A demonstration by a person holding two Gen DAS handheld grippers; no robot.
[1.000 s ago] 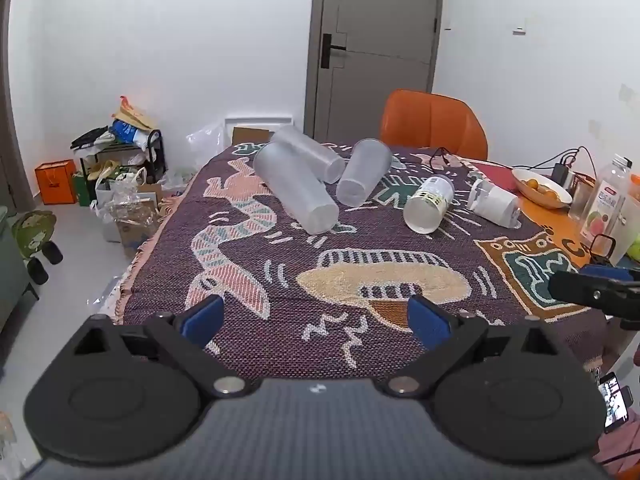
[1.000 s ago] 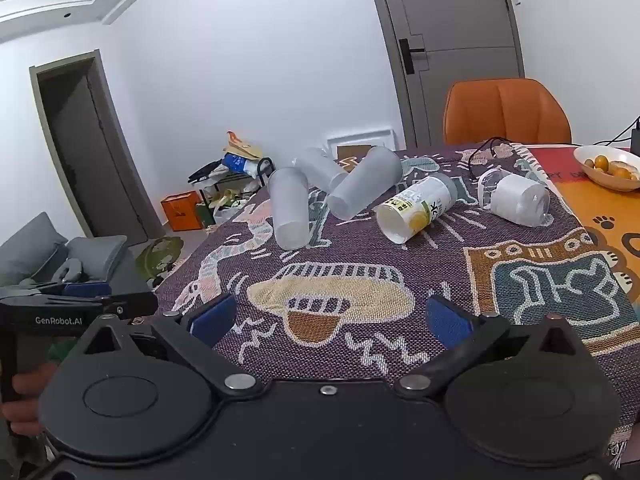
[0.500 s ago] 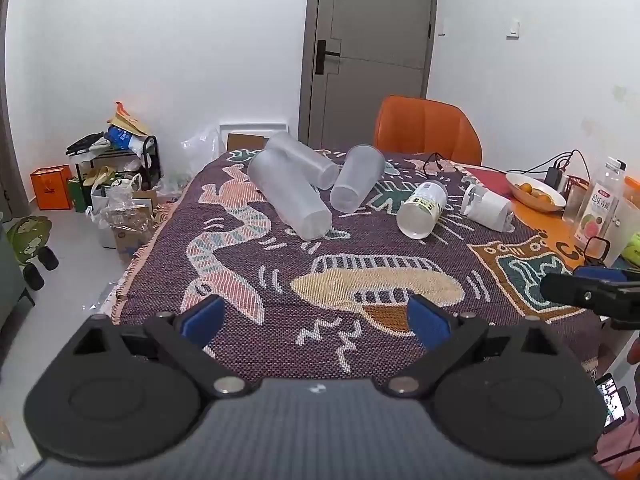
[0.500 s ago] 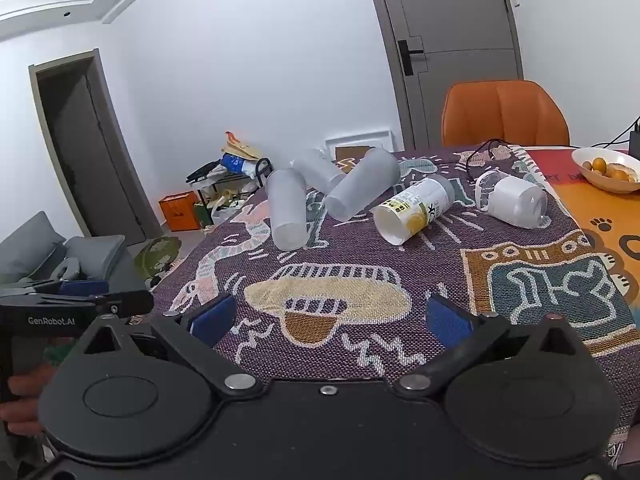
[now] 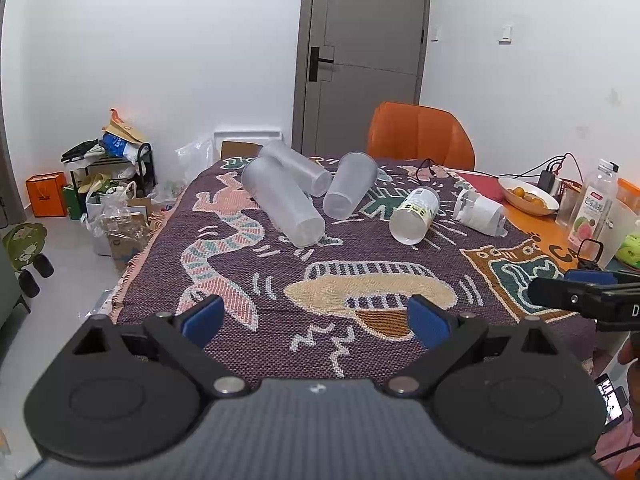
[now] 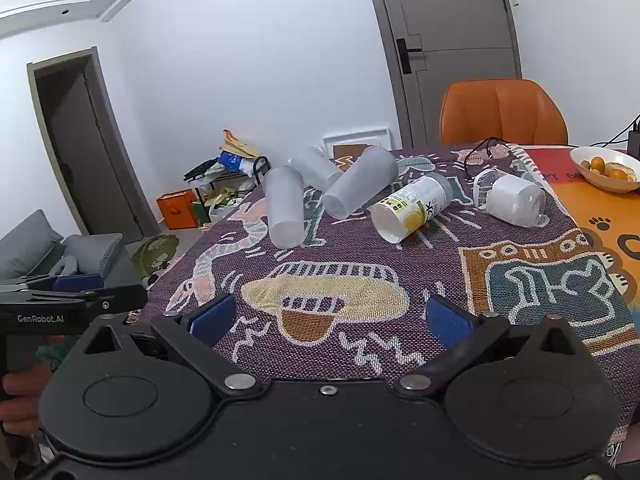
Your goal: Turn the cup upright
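Several cups lie on their sides on a patterned purple cloth [image 5: 248, 280] at the table's far half. Three are frosted tumblers: a long one [image 5: 282, 208] [image 6: 283, 212], one behind it [image 5: 296, 166] [image 6: 314, 166], and one to the right [image 5: 350, 190] [image 6: 358, 188]. A printed cup [image 5: 414, 214] [image 6: 412, 210] lies further right, then a white cup [image 5: 480, 212] [image 6: 510, 198]. My left gripper [image 5: 316, 320] is open and empty over the near edge. My right gripper [image 6: 328, 318] is open and empty too, well short of the cups.
An orange chair [image 5: 420, 136] stands at the far end. A bowl of fruit [image 5: 528, 196], a juice bottle [image 5: 594, 208] and cables sit on the orange mat at the right. Bags and boxes [image 5: 108, 188] clutter the floor at the left.
Both grippers have drawn back and up slightly, so the cups look a little farther away. The jaws stayed open and the cups have not moved.
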